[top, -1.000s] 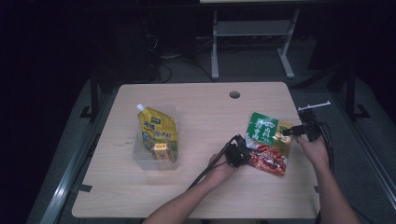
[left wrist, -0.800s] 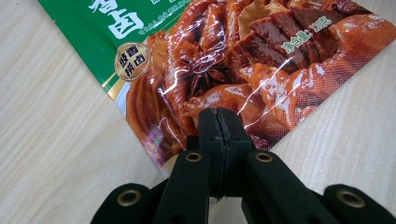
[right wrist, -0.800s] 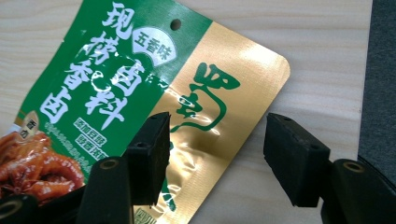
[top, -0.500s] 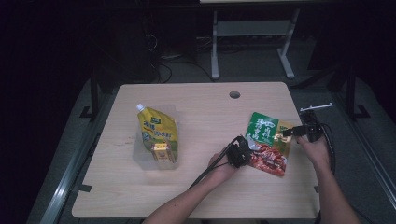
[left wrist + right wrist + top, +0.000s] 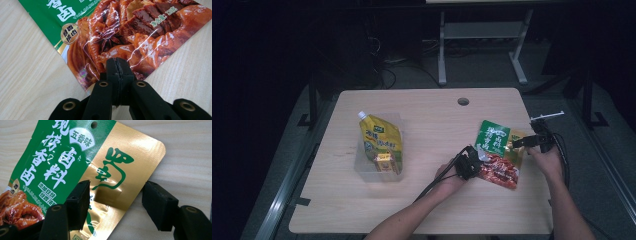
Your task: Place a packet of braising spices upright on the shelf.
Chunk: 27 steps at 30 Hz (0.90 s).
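While left tongs (image 5: 117, 72) stay clamped on spice packet (image 5: 497, 152) | right tongs (image 5: 116, 202) remain open astride its unmoved edge

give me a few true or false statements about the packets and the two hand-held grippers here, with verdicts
1. The left hand-held gripper is shut on the green and red packet. True.
2. The right hand-held gripper is clamped on that packet. False: its jaws stand open around the gold edge.
3. The yellow spout pouch lies in the clear tray. True.
4. The green and red packet lies inside the tray. False: it lies on the table, right of the tray.
5. A small orange box lies on the pouch. True.
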Tool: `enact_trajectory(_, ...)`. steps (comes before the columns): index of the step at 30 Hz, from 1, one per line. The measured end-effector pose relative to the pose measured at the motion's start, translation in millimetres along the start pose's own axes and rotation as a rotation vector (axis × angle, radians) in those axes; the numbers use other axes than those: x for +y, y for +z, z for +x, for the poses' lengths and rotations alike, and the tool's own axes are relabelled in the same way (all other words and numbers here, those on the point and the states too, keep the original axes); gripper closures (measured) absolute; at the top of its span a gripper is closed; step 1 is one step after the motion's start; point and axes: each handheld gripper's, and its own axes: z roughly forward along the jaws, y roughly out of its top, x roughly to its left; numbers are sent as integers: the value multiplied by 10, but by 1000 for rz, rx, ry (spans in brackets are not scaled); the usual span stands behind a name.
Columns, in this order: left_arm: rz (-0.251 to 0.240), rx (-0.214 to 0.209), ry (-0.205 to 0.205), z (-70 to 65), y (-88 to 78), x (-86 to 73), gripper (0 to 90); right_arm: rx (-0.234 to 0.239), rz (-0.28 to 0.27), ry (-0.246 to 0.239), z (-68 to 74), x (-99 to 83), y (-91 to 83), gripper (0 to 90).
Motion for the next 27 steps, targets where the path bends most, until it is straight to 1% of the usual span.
enact_trajectory(4,0,-2,-2,2,0,0,893,7,4,4,-6,-4,-7,398)
enact_trajectory(6,0,-2,-2,2,0,1,893,17,6,8,-11,-10,-11,401)
enact_trajectory(8,0,-3,-2,2,0,1,892,41,5,14,-22,-17,-14,413)
enact_trajectory(10,1,0,3,0,0,2,893,45,3,12,-21,-26,-25,434)
enact_trajectory(11,2,0,4,-1,1,4,893,70,-2,14,-22,-33,-31,480)
enact_trajectory(12,1,0,4,-4,4,5,893,70,-2,14,-22,-33,-31,480)
enact_trajectory(14,4,1,5,-6,5,9,893,87,2,5,-21,-36,-33,540)
enact_trajectory(16,5,3,9,-9,5,11,893,104,12,2,-16,-34,-24,580)
enact_trajectory(20,6,5,11,-10,7,15,893,121,23,-12,5,-31,-11,641)
enact_trajectory(22,6,5,9,-9,9,16,893,122,27,-12,18,-27,-5,664)
enact_trajectory(24,5,7,9,-10,10,18,893,112,35,-18,23,-26,6,699)
enact_trajectory(27,5,9,11,-13,12,19,893,111,40,-7,14,-30,18,731)
